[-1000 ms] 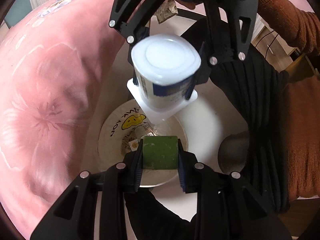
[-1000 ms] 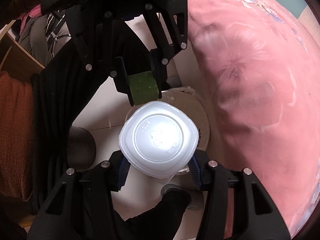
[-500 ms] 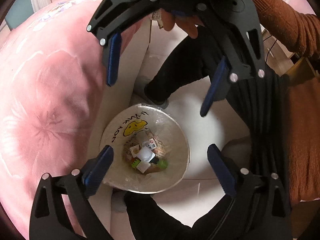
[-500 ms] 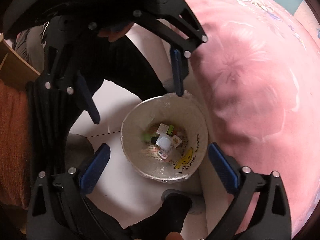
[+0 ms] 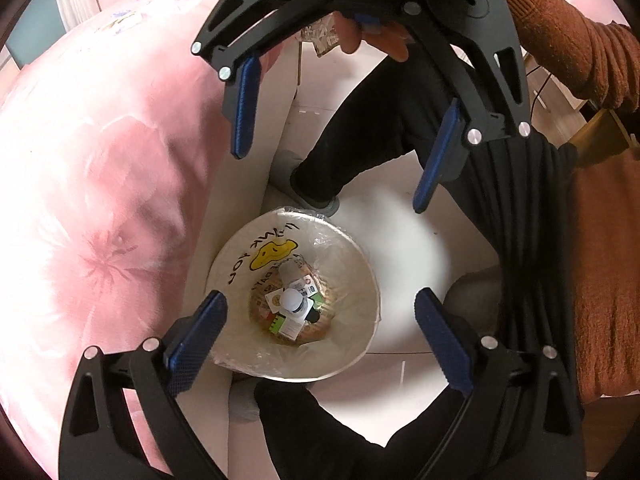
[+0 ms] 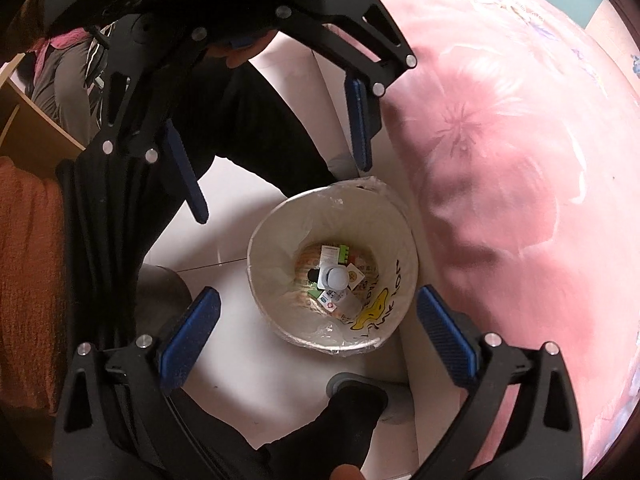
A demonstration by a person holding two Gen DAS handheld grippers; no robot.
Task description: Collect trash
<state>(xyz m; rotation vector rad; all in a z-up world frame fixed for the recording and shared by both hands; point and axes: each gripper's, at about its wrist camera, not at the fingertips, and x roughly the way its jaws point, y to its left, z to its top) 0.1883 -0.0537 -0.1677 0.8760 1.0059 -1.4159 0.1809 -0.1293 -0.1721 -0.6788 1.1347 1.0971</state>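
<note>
Below both grippers, a lined bin point(image 5: 240, 264) is seen on the pale floor point(image 5: 400, 232), just beside a pink bedspread point(image 5: 100, 200). At its bottom the trash lies heaped: a white tub point(image 5: 292, 300) on top, small printed cartons point(image 5: 307, 285) and a green piece point(image 5: 276, 323) around it.

The left gripper point(image 5: 320, 328) hangs above the bin with its jaws spread wide; they have just been opening, and nothing is held between them. The right gripper point(image 6: 316, 328) is likewise fully spread above the bin point(image 6: 272, 288), its jaws also just opened and empty. Each is seen facing the other from across the bin, well above the trash and clear of it.

The tub point(image 6: 335, 277) is judged light, thin-walled and smooth, so it would be squeezed out of shape or slip under a hard grip; its sides below the rim would be the place to take hold. The cartons are judged light and easily crushed, best pinched across their flat faces. The liner is thin film and would tear if snagged. A scrap of wrapper point(image 5: 320, 38) is seen in a hand point(image 5: 360, 36) behind the right gripper.
</note>
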